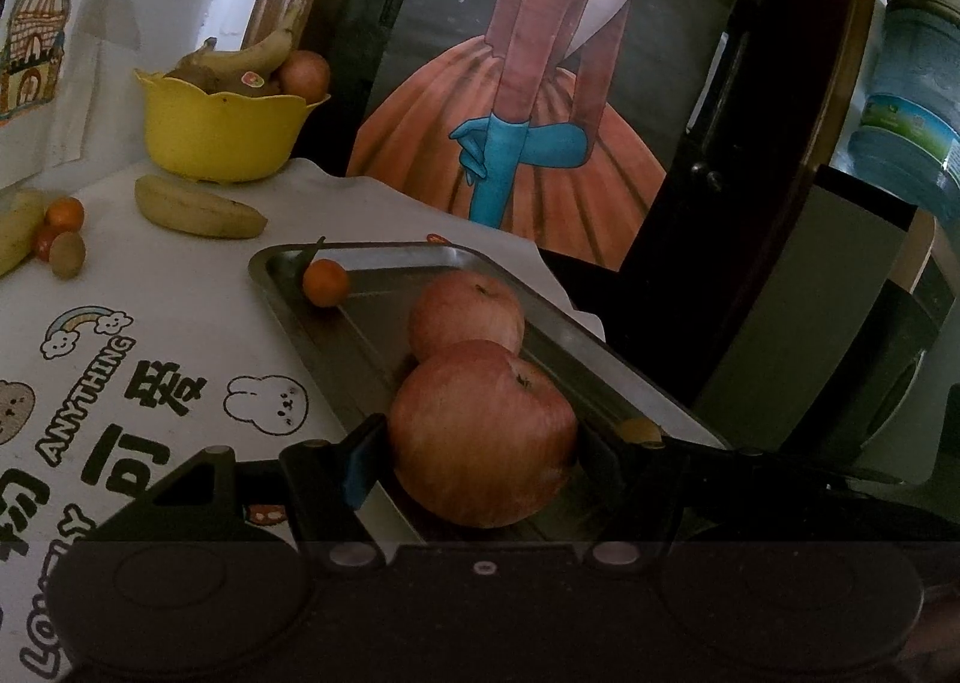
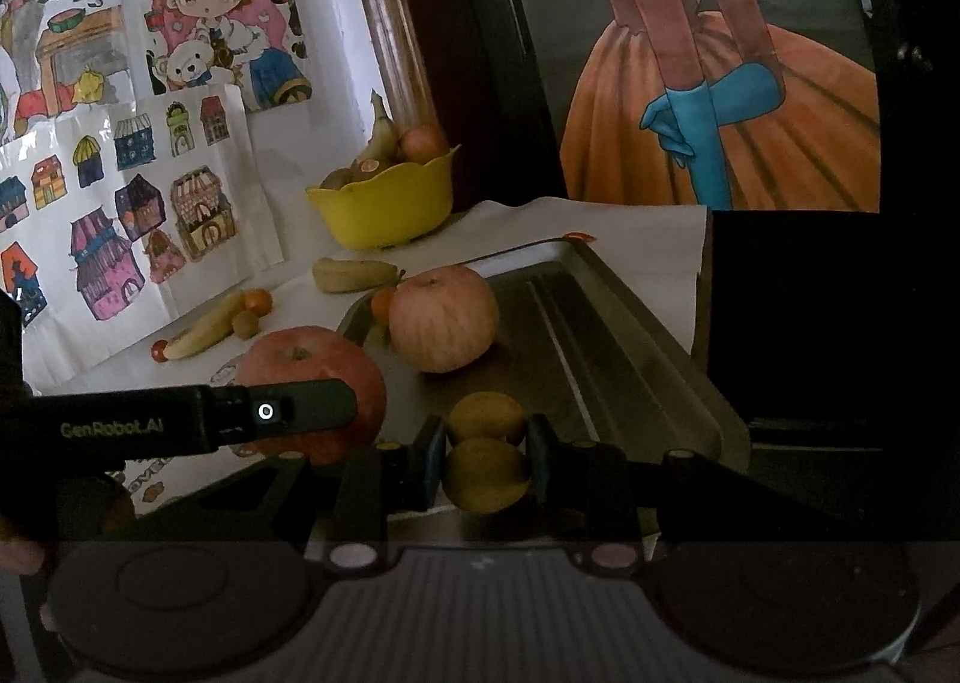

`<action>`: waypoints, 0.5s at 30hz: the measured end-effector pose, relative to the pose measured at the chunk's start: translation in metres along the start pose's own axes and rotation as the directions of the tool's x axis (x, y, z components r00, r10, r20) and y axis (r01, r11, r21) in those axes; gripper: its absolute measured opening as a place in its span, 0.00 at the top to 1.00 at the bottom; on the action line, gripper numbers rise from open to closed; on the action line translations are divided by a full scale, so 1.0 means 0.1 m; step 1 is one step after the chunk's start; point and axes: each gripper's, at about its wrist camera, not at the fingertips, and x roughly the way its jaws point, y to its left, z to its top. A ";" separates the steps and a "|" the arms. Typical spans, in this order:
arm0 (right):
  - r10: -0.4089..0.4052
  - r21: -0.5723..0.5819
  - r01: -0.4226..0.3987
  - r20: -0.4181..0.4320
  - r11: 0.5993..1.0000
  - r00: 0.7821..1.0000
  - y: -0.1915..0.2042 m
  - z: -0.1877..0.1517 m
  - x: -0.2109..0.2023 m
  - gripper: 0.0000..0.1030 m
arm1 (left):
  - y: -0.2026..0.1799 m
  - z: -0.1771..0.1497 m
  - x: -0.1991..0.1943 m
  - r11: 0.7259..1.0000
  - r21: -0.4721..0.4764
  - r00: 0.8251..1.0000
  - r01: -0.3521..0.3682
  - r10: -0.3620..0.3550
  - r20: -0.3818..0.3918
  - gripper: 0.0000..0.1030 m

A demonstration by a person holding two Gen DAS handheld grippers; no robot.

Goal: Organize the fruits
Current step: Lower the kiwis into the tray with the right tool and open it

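1. Left gripper point(image 1: 480, 455) clamps a red apple point(image 1: 483, 434) at the near end of the metal tray point(image 1: 606, 377).
2. Right gripper point(image 2: 486, 473) pinches a yellow-green fruit point(image 2: 485, 474) over the tray; a similar fruit point(image 2: 486, 418) lies just beyond.
3. A second apple point(image 1: 467, 312) sits directly behind the held one; small orange point(image 1: 325, 282) in the far corner.
4. Off-tray: banana point(image 1: 198, 208), yellow bowl point(image 1: 222, 134) full of fruit.
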 end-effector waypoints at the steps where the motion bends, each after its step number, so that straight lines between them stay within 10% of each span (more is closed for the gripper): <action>1: -0.001 -0.001 0.001 -0.001 1.000 1.000 0.00 0.00 0.00 0.68 | 0.00 0.00 0.00 1.000 0.000 1.000 0.000 0.000 0.000 0.32; 15: -0.017 0.006 0.017 0.007 1.000 1.000 0.00 -0.01 -0.03 0.48 | -0.02 -0.01 -0.05 1.000 0.007 0.999 0.007 -0.007 0.037 0.24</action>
